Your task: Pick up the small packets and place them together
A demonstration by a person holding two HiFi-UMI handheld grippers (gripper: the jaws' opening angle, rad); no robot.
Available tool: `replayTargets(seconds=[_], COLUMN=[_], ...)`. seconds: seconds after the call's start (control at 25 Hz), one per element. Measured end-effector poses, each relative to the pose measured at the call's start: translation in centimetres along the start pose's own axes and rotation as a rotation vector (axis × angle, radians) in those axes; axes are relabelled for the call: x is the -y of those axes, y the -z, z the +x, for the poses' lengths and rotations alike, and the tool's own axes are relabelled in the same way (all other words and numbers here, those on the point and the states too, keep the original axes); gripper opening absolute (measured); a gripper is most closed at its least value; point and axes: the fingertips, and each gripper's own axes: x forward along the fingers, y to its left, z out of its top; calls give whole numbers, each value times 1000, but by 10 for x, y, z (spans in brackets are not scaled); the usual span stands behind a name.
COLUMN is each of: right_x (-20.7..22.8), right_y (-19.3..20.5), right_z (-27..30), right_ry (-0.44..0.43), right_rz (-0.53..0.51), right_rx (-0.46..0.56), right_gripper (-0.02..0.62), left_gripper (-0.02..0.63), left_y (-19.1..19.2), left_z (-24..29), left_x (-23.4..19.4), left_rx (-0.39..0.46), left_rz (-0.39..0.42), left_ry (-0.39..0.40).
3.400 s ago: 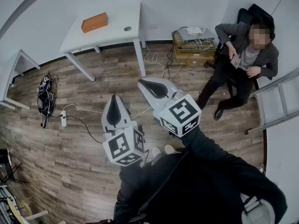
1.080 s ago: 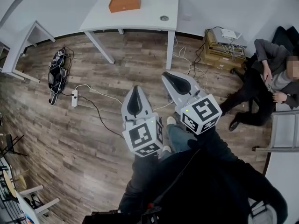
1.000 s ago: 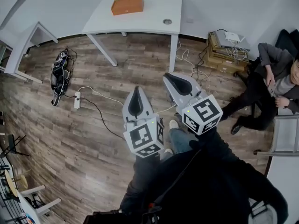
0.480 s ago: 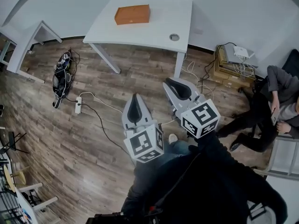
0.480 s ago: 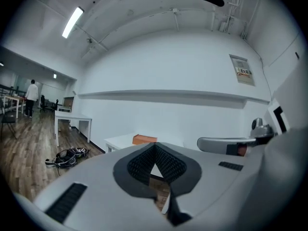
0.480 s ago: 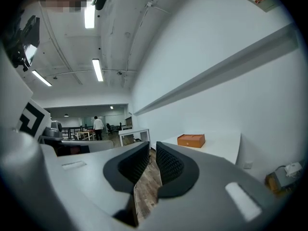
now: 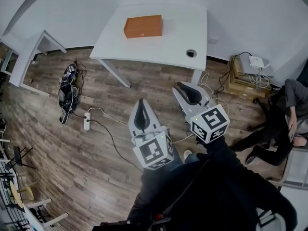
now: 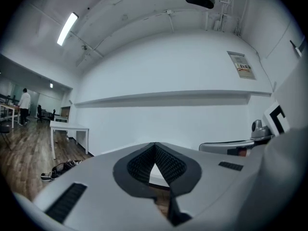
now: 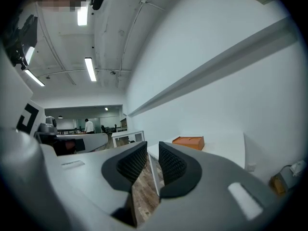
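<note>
No small packets can be made out in any view. An orange box lies on the white table ahead of me, and the right gripper view shows the orange box too. My left gripper is held level over the wooden floor, short of the table, and its pads meet at the tip with nothing in them. My right gripper is beside it, nearer the table's front leg. Its jaws have just been opening and stand slightly apart, with nothing between them.
A power strip with trailing cables and a dark bundle lie on the floor at left. A second white desk stands far left. A cardboard box with devices and a seated person are at right.
The table with the orange box has come closer and lower in the head view. Both grippers have moved with me towards it, and the seated person has slid to the right edge.
</note>
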Motion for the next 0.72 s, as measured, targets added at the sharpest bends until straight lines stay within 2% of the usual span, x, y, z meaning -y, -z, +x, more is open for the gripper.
replayTargets(seconds=[0.12, 0.24, 0.4, 0.48, 0.64, 0.72], right_x=[7, 14, 21, 31, 60, 74], right_y=[1, 0, 2, 2, 11, 22], right_z=[57, 122, 195, 220, 256, 268], right_ry=[9, 29, 67, 105, 194, 232], right_rz=[8, 17, 7, 8, 13, 13], right_rx=[-11, -16, -51, -68, -117, -155], right_gripper=[61, 64, 85, 95, 95, 95], left_gripper=[-2, -2, -2, -2, -2, -2], left_y=[12, 13, -12, -23, -5, 12], left_z=[48, 96, 142, 166, 215, 233], left_x=[-33, -73, -133, -155, -171, -171], left_rx=[-82, -111, -49, -22, -85, -136], left_rz=[-22, -25, 58, 71, -59, -85], left_ry=[25, 36, 3, 13, 98, 136])
